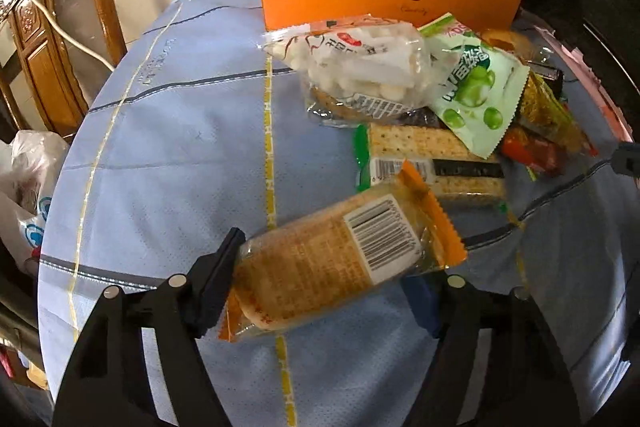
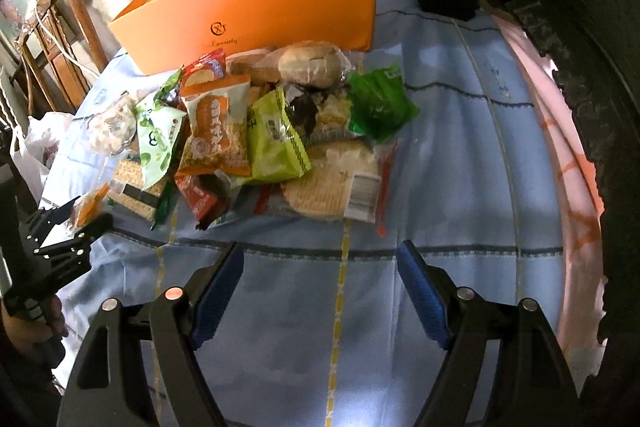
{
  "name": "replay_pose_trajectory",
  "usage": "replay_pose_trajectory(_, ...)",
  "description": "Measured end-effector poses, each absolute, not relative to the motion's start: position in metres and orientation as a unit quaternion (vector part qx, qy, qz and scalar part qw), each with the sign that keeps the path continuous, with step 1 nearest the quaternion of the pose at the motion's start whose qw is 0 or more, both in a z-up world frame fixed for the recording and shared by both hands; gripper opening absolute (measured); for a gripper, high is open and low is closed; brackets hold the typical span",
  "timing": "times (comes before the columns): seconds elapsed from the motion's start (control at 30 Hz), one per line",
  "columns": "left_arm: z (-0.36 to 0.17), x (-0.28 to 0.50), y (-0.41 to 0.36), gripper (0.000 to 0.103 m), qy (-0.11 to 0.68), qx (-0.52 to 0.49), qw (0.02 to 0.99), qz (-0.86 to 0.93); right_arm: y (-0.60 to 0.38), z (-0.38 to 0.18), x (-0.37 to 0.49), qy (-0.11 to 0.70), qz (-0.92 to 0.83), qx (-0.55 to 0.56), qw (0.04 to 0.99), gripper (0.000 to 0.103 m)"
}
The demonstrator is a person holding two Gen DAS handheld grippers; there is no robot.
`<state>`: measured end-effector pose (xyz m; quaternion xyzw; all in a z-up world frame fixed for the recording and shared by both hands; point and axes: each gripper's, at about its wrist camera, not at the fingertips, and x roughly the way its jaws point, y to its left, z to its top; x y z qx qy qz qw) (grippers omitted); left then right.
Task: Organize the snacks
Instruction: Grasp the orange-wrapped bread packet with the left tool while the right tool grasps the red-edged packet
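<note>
Your left tool (image 1: 320, 279) grips an orange-edged cracker packet (image 1: 344, 251) above the tabletop (image 1: 168, 155), its long axis pointing up-right toward the snack pile (image 2: 256, 131). Behind the pile stands the orange box (image 2: 256, 11). Your right tool (image 2: 320, 291) hangs wide apart, holding nothing.

Cracker packet (image 1: 340, 259), clear wrap with orange ends and barcode panel facing up, is lying tilted between the left gripper's (image 1: 320, 291) fingers, lifted off the cloth. Snack pile (image 2: 260, 131), mixed green, orange and clear packets, is sitting heaped just before the orange box (image 2: 256, 7), which is standing open-topped.
</note>
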<state>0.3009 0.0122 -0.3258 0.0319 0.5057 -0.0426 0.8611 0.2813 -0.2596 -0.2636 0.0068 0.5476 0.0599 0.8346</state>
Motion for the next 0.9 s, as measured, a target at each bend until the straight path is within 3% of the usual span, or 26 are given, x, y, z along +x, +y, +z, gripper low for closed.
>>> replay_pose_trajectory(0.23, -0.323, 0.298, 0.016, 0.070, 0.500, 0.021, 0.864, -0.057, -0.293, -0.282, 0.311, 0.556, 0.045, 0.120, 0.821, 0.079)
replay_pose_trajectory(0.47, -0.321, 0.299, 0.023, 0.069, 0.498, 0.009, 0.865, -0.065, -0.287, -0.313, 0.343, 0.581, 0.024, 0.113, 0.806, 0.079)
replay_pose_trajectory(0.5, -0.321, 0.299, 0.024, 0.069, 0.498, 0.005, 0.865, -0.066, -0.283, -0.312, 0.343, 0.572, 0.025, 0.112, 0.812, 0.073)
replay_pose_trajectory(0.53, -0.321, 0.300, 0.025, 0.069, 0.498, 0.003, 0.865, -0.066, -0.278, -0.311, 0.346, 0.567, 0.042, 0.113, 0.815, 0.059)
replay_pose_trajectory(0.9, -0.321, 0.300, 0.014, 0.069, 0.493, 0.019, 0.866, -0.080, -0.267, -0.289, 0.336, 0.541, 0.069, 0.085, 0.834, 0.028)
